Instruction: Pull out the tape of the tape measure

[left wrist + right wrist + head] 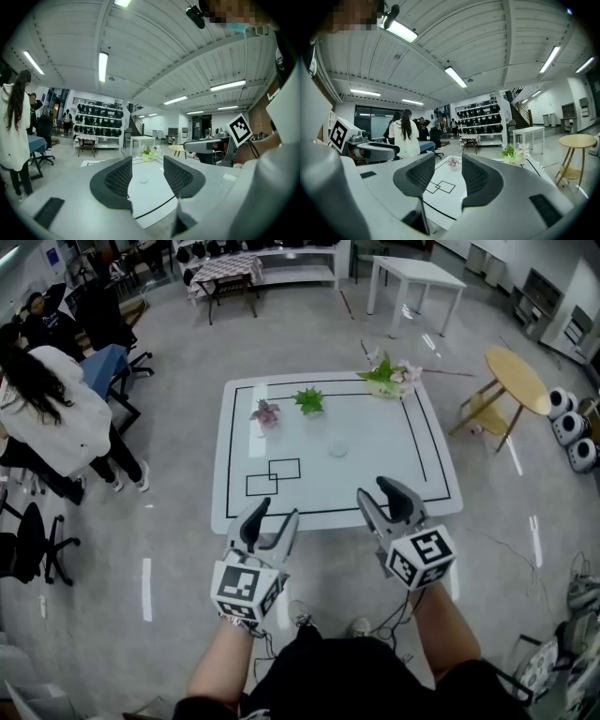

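A small round pale object (337, 448), which may be the tape measure, lies near the middle of the white table (375, 474). In the left gripper view it shows as a small pale object (143, 180) between the jaws, far off. Just short of the table's near edge, my left gripper (277, 512) is open and holds nothing. My right gripper (375, 489) reaches over that edge, open and empty too. The left gripper (147, 176) and the right gripper (448, 174) both show a clear gap between their dark pads.
On the table's far side stand a pink flower (266, 412), a green plant (309, 400) and a flower bunch (389, 376). Two overlapping squares (274, 476) are drawn near its front left. A person in white (56, 418) stands left, and a round wooden table (516, 381) right.
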